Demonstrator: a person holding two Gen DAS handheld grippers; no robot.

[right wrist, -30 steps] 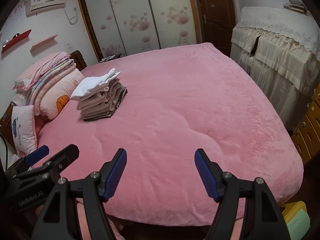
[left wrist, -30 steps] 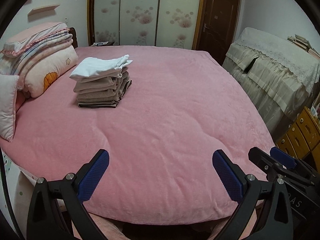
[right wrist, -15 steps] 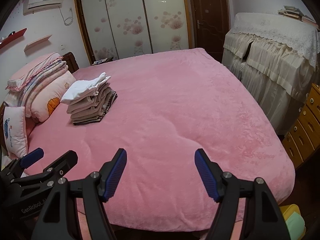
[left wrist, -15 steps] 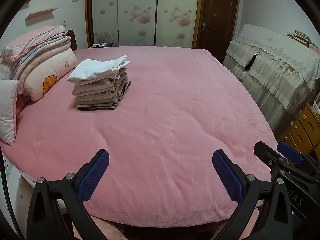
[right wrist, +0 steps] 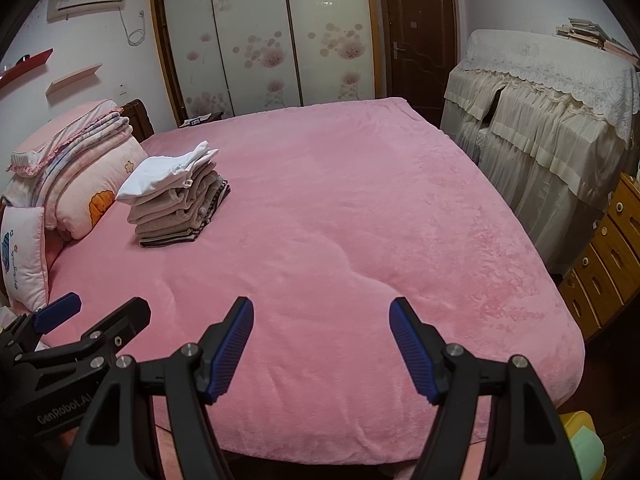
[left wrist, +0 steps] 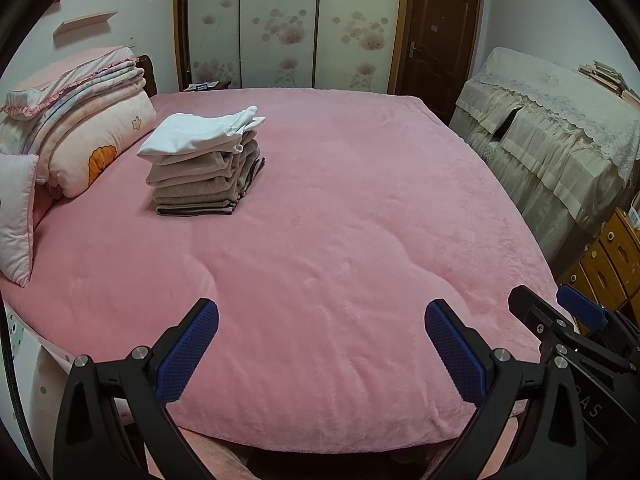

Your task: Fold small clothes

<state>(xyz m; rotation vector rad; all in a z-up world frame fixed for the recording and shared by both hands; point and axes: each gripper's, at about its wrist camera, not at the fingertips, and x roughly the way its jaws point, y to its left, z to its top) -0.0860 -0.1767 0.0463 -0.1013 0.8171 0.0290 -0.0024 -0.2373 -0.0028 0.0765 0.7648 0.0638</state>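
A stack of folded small clothes (left wrist: 202, 168), beige and striped pieces with a white one on top, sits on the pink bed (left wrist: 340, 240) at the far left; it also shows in the right wrist view (right wrist: 176, 200). My left gripper (left wrist: 322, 320) is open and empty above the near edge of the bed. My right gripper (right wrist: 322, 312) is open and empty beside it, also over the near edge. Each gripper shows at the side of the other's view: the right one (left wrist: 560, 320) and the left one (right wrist: 92, 316).
Folded quilts and pillows (left wrist: 80, 132) lie at the bed's left end. A cloth-covered cabinet (left wrist: 560, 136) and wooden drawers (left wrist: 608, 264) stand to the right. Wardrobe doors (left wrist: 280, 24) and a brown door (left wrist: 440, 36) are behind. A yellow-green bin (right wrist: 580, 440) sits at the lower right.
Both grippers have drifted slightly, shifting the view of the bed a little; both stay open and empty. The clothes stack has not moved.
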